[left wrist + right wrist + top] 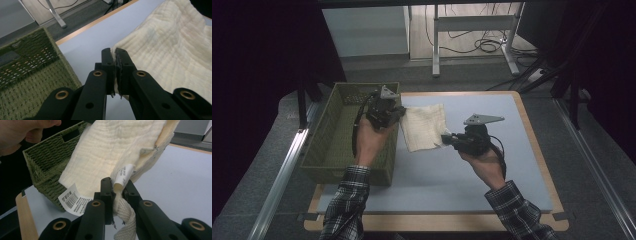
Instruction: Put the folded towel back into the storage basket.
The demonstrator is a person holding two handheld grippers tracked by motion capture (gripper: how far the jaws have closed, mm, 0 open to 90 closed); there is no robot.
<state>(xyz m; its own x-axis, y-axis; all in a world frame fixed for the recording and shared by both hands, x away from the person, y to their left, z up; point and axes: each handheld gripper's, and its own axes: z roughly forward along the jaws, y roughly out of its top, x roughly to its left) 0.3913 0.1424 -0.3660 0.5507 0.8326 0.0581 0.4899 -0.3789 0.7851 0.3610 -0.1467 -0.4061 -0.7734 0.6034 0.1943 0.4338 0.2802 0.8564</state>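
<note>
A cream folded cloth (424, 126) hangs between my two grippers, held just above the pale blue table top (492, 165). My left gripper (401, 113) is shut on the cloth's left edge, beside the green woven basket (329, 145). In the left gripper view the jaws are pinched together on the cloth (175, 47) edge. My right gripper (446, 138) is shut on the cloth's lower right corner. In the right gripper view the cloth (110, 152) rises from the jaws, with a white barcode tag (71, 199) and a smaller label (123, 173) hanging from it.
The green basket (45, 167) stands at the table's left edge, its inside open. A wooden rim (542, 150) frames the blue top. Desk legs and cables (482, 45) lie on the floor beyond the table. Metal rails (282, 170) run along both sides.
</note>
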